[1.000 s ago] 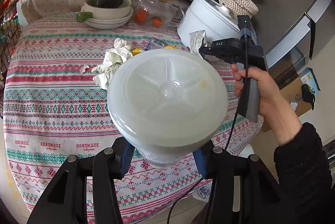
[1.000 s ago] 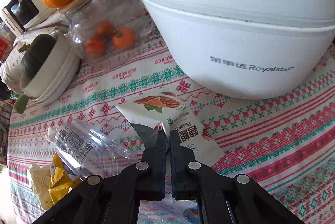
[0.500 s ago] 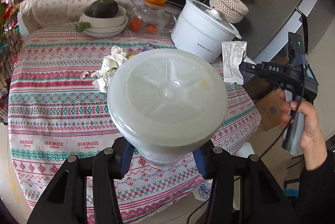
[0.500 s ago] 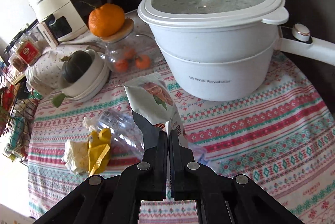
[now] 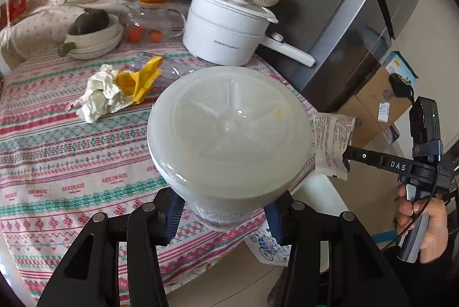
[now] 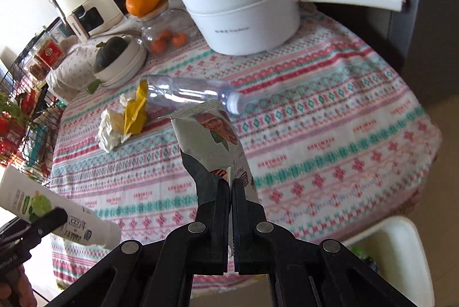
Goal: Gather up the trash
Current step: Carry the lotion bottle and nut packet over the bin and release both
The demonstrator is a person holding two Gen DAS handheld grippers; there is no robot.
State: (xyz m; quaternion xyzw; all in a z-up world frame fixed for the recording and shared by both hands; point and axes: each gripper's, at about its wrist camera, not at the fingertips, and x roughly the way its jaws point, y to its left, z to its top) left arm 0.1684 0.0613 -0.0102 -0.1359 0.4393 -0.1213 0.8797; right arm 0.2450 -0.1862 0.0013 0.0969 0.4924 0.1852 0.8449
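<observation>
My left gripper [image 5: 222,218] is shut on a white tub with a cloudy lid [image 5: 229,129], which fills the middle of the left wrist view. The same tub [image 6: 57,209] shows at the lower left of the right wrist view, lime print on its side. My right gripper [image 6: 231,186] is shut on a nut snack wrapper [image 6: 212,140], held above the table's near edge. The left wrist view shows that wrapper [image 5: 330,143] hanging from the right gripper [image 5: 347,157] off the table's right side. A clear plastic bottle [image 6: 186,91], a yellow wrapper [image 6: 134,109] and crumpled paper [image 6: 110,129] lie on the tablecloth.
A white bin [image 6: 401,249] stands on the floor by the table's near right edge. At the back stand a white electric pot [image 6: 243,11] with a long handle, a glass jar topped by an orange [image 6: 143,0], and a bowl with a squash [image 6: 114,57]. A cardboard box [image 5: 378,103] sits by the fridge.
The right gripper lifted the snack wrapper off the cloth by the pot and carried it back past the table's edge. The left gripper shifted sideways, still holding the tub.
</observation>
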